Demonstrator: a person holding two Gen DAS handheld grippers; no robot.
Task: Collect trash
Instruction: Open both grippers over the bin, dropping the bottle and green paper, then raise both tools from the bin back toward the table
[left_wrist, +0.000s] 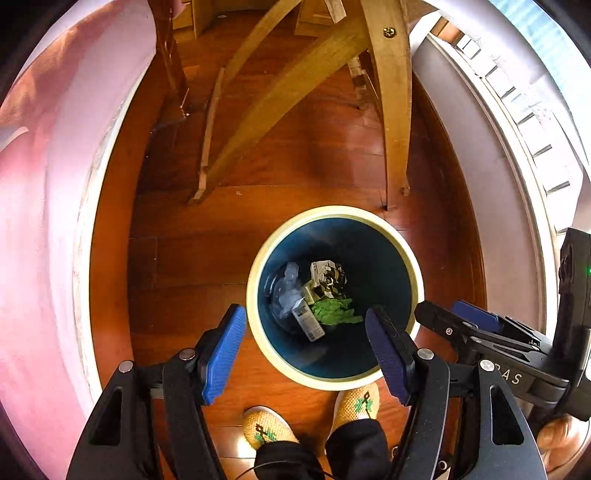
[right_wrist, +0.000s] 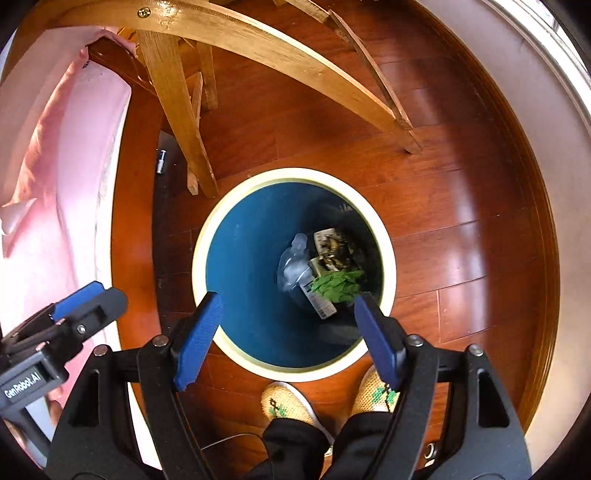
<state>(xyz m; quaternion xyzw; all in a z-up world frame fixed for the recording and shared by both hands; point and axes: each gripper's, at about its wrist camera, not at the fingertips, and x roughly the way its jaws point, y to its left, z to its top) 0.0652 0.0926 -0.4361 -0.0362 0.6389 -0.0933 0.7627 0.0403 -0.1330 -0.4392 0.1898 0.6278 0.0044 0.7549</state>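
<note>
A round bin with a cream rim (left_wrist: 258, 258) (right_wrist: 201, 236) and blue inside stands on the wooden floor. At its bottom lie a clear plastic bottle (left_wrist: 290, 291) (right_wrist: 293, 267), crumpled printed paper (left_wrist: 328, 277) (right_wrist: 332, 249) and a green crumpled piece (left_wrist: 334, 312) (right_wrist: 338, 284). My left gripper (left_wrist: 306, 332) is open and empty above the bin's near rim. My right gripper (right_wrist: 288, 325) is open and empty above the bin too. Each gripper shows at the edge of the other's view, the right one (left_wrist: 461, 317) and the left one (right_wrist: 88, 299).
Wooden chair legs (left_wrist: 395, 122) (right_wrist: 177, 122) stand just beyond the bin. A pink bed cover (left_wrist: 44, 206) (right_wrist: 55, 184) hangs at the left. A white wall and skirting (left_wrist: 491, 155) run at the right. The person's knitted slippers (left_wrist: 266, 428) (right_wrist: 288, 402) stand before the bin.
</note>
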